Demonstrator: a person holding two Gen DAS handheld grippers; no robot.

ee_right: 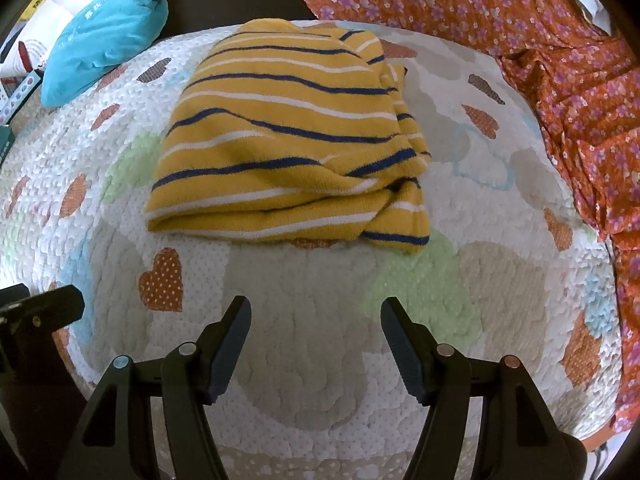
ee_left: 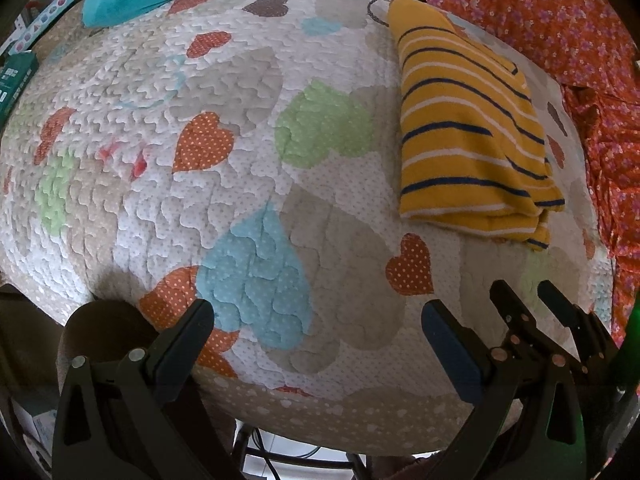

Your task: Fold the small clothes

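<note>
Striped garment [ee_right: 288,136], yellow with navy and white bands, lies folded on the heart-print quilt [ee_right: 320,360], ahead of the right gripper [ee_right: 316,344], which is released and empty. Left gripper [ee_left: 316,344] is likewise spread over bare quilt. Only the right view shows the teal cushion [ee_right: 104,36] whole; its white lettering is illegible. Orange floral fabric [ee_right: 520,20] borders the quilt.

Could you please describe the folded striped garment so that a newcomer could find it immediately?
Start from the quilted heart-print mat that covers the work surface. The yellow garment lies folded on it, between the teal cushion and the orange floral cloth. It alone has navy and white stripes.
</note>
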